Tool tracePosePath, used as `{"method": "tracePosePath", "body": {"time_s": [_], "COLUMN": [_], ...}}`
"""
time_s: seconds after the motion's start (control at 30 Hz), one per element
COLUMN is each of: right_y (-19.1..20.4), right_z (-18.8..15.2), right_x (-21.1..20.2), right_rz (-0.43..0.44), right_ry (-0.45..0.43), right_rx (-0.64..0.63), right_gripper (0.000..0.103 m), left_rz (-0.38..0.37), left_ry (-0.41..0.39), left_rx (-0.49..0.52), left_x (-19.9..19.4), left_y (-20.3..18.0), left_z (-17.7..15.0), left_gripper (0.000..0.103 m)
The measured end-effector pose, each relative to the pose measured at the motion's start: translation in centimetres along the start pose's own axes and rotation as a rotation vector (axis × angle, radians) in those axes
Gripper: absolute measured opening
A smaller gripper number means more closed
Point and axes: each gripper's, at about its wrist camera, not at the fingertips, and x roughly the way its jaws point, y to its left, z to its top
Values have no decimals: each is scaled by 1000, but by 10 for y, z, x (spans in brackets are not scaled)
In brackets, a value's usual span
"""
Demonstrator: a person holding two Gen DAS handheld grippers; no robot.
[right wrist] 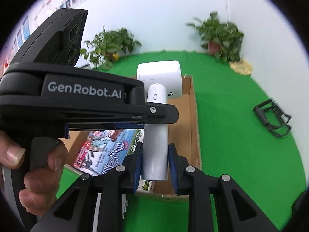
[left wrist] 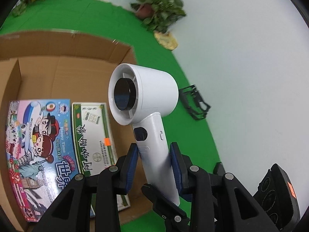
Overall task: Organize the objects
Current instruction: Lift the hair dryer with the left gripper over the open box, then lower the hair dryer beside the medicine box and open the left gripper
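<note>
A white handheld fan (left wrist: 146, 100) with a round head and a straight handle is held upright over the open cardboard box (left wrist: 58, 69). My left gripper (left wrist: 154, 154) is shut on the fan's handle, blue pads on both sides. My right gripper (right wrist: 155, 156) is shut on the handle's lower end (right wrist: 154, 154), just below the left gripper's jaw (right wrist: 160, 112). In the box lie a colourful board-game box (left wrist: 38, 145) and a green-and-white box (left wrist: 94, 139). Both also show in the right wrist view (right wrist: 108, 147).
A black hand-grip exerciser (left wrist: 195, 102) lies on the green cloth (left wrist: 173, 58) right of the box; it also shows in the right wrist view (right wrist: 272, 118). Potted plants (right wrist: 220, 34) stand at the back by the white wall. A yellowish pad (right wrist: 241, 67) lies near one.
</note>
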Motion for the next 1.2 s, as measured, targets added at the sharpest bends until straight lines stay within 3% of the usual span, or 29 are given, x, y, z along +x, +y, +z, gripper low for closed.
{"method": "tracePosePath", "body": {"time_s": [0.3, 0.5, 1.03, 1.2], "right_y": [-21, -15, -19, -21], "right_z": [-14, -20, -19, -18], "right_x": [48, 37, 36, 38], "right_rz": [17, -23, -59, -54], "right_ry": [155, 145, 160, 155], "right_rx": [92, 119, 128, 130], "right_gripper": [24, 24, 23, 23], "left_rz": [-4, -28, -36, -37], "left_ry": [112, 148, 221, 224], "left_rx": [-41, -44, -39, -44], "left_x": [57, 67, 82, 78], "left_y": [29, 30, 26, 29], "left_z": [16, 27, 18, 18], "left_gripper": [31, 31, 34, 46]}}
